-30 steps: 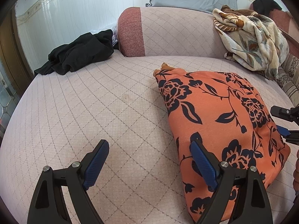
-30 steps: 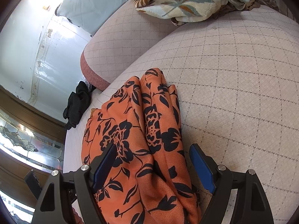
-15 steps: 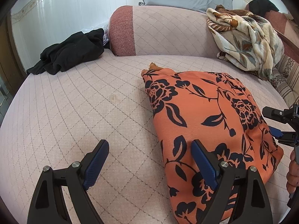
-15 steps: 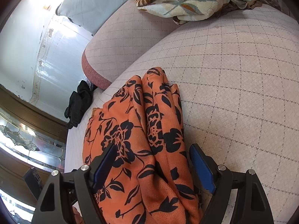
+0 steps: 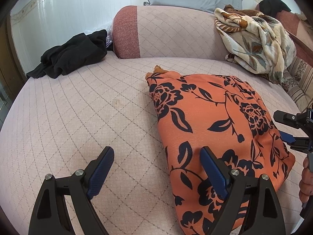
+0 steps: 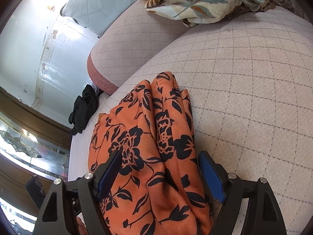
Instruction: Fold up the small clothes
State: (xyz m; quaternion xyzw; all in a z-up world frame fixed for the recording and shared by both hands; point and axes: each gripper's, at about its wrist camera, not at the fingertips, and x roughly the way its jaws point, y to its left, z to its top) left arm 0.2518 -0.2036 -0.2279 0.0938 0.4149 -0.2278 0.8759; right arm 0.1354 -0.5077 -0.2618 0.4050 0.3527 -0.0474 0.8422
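Orange floral garment (image 5: 213, 121) lies folded on the quilted sofa seat (image 5: 78, 113), long axis running away | left gripper (image 5: 156, 168) wide, straddling its left edge | right gripper (image 6: 158, 168) wide, straddling its right-hand folds; both equally near

1. The left gripper (image 5: 156, 164) has two black plastic arms with triangular cut-outs.
2. Its fingers (image 5: 213, 171) carry blue pads with a fine dotted texture.
3. Round silver screw heads sit on each arm, two per side.
4. The right gripper (image 6: 159, 168) has the same build: black frame, blue textured pads, silver screws.
5. In the left wrist view, bare skin of the person's right hand (image 5: 307, 182) shows at the frame's edge.
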